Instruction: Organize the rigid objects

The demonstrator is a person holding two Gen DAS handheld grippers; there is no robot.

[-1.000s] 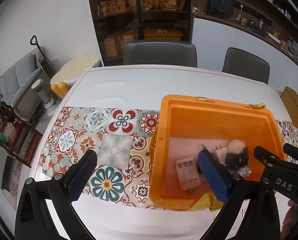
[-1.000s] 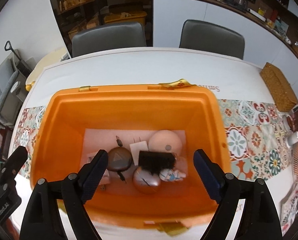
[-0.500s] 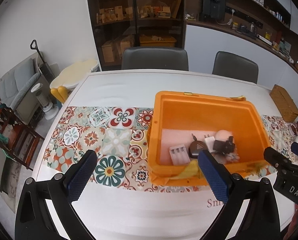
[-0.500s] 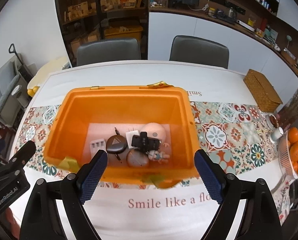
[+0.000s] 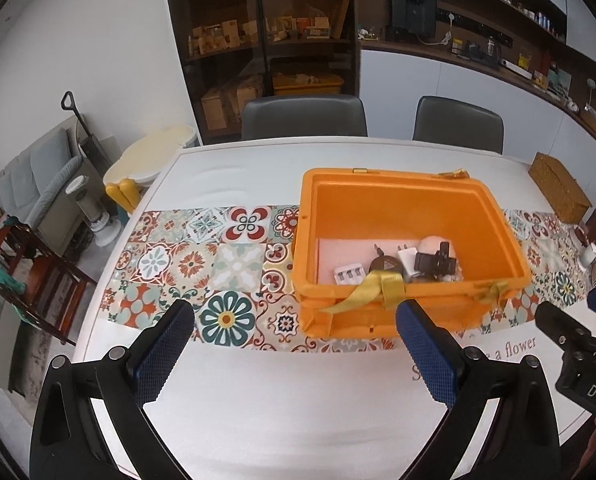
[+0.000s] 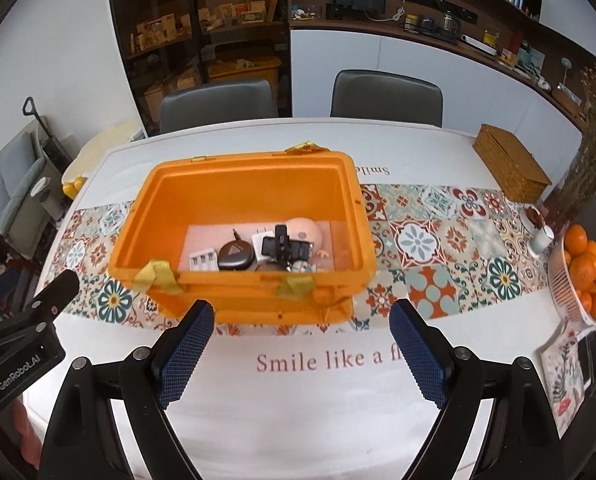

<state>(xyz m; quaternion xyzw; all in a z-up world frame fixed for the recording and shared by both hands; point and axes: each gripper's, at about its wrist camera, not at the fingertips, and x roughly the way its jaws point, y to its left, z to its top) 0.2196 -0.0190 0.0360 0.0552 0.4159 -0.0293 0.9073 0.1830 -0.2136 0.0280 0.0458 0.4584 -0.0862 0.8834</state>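
The open orange plastic box [image 6: 242,216] stands mid-table on the tiled runner [image 6: 425,248], small objects inside. Both the left gripper [image 5: 294,344] and the right gripper [image 6: 298,340] hover near the table's front edge, jaws wide apart, empty.

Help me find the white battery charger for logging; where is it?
In both wrist views, the white battery charger lies on the floor of the orange bin, at the left end of the pile, beside the dark round case.
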